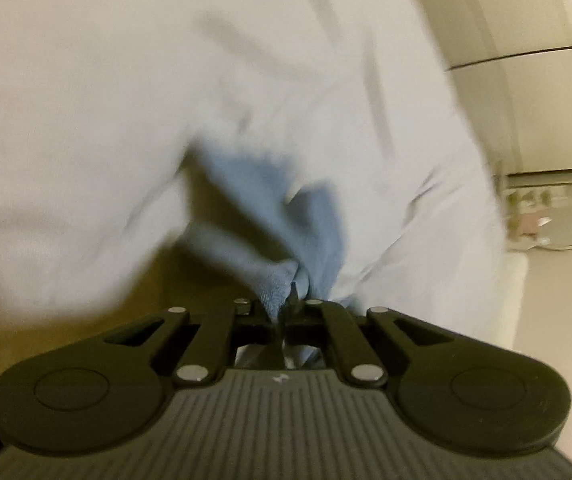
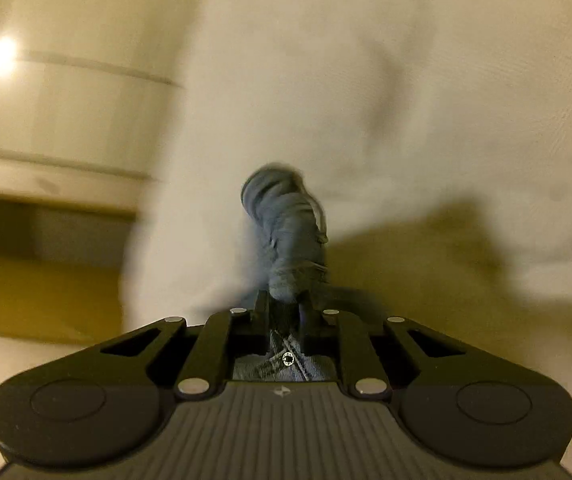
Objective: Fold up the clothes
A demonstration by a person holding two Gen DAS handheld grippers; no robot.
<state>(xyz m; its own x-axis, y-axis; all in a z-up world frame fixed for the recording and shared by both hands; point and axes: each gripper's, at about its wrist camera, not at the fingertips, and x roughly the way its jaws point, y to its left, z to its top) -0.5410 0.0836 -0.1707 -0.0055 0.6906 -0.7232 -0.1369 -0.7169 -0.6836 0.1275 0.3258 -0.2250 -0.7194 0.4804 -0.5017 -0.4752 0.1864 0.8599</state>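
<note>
- Claw L (image 1: 292,304) is clamped narrow on a bunched pale-blue edge of the garment (image 1: 269,216); cloth pokes thru behind the jaws too.
- Claw R (image 2: 286,300) is pinched on a darker, denim-looking bunch (image 2: 290,220); a rivet and stitching show betw. the jaws, so I read it as jeans. Whether both claws hold one garment or two, I can't tell – the colour differs, but that may be lighting.
- Where it sits: the cloth hangs off both claws, lifted, in front of a person's pale top (image 1: 165,80), which fills most of both views. No worktop or bed surface is clearly under the cloth in either view.
- Bkgd: cabinet fronts (image 1: 526,100) at the right of the L view, a round mirror-like disc (image 1: 562,226) lower down; a lamp glare (image 2: 3,54) at the left of the R view. Both views are smeared w/ motion blur.
- Step, my guess: a two-point hold w/ the cloth in the air. That fits a lift to spread it out as well as a carry to bring one edge over another – can't settle which.
- Next move needs, either way: both grips firm, claws level w/ each other, cloth taut betw. them so it doesn't sag or twist.
- Risk: the bunched grip may hold more layers than wanted.
</note>
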